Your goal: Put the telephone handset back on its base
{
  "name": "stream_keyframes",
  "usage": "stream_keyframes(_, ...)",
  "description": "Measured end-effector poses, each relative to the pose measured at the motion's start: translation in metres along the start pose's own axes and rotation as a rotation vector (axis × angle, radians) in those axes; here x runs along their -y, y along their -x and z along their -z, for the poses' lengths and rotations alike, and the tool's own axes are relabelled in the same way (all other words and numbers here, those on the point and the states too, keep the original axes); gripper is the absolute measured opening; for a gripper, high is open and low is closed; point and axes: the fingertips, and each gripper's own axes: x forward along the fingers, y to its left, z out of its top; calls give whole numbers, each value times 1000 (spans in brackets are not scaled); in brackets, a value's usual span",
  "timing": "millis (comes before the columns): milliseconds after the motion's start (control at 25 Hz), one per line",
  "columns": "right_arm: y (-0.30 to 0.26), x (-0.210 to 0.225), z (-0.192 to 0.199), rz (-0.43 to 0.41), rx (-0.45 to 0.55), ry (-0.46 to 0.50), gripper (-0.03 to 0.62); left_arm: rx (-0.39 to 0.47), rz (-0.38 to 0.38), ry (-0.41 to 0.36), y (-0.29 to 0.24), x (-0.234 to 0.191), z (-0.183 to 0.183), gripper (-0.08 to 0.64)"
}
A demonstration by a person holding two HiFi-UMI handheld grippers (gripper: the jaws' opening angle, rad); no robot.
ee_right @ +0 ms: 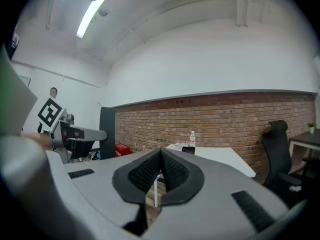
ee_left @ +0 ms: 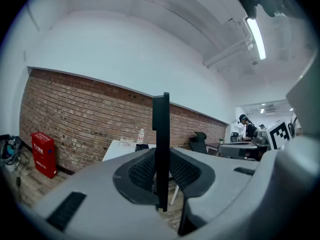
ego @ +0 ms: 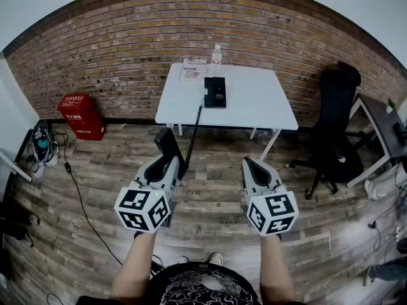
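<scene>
**A:** What has the left gripper got?

**B:** Its jaws are clamped on the telephone handset. Its own view shows the handset edge-on, a thin black slab standing upright between the pads. The right gripper has its jaws pressed together with nothing between them.

**A:** And where is the handset relative to its home?

**B:** Well apart from it. In the head view it is held out over the wooden floor. The cord runs from it up to the base, which sits on the white table near a water bottle.

**A:** Which step is this, then?

**B:** The carry, I'd judge: the handset is gripped but not yet seated. The next move calls for closing on the table, then laying the handset flat and lining it up along the cradle (keeping the cord from snagging the table edge).

**A:** Do the views differ?

**B:** Only the head view shows the cord and the gap to the table, and only the gripper views settle the grip. The left gripper view also catches a person at far desks, who is out of the head view's sight.
</scene>
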Motion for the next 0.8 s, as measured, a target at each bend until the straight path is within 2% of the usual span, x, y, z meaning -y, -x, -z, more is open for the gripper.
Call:
stream_keyframes(400, -3, 21, 5, -21, -11, -23, 2, -16, -30, -9, -20, 10, 3, 78)
stream_keyframes(800, -7, 62, 7, -49, -3, -39, 2, -20, -78, -31, -54, 35, 3, 78)
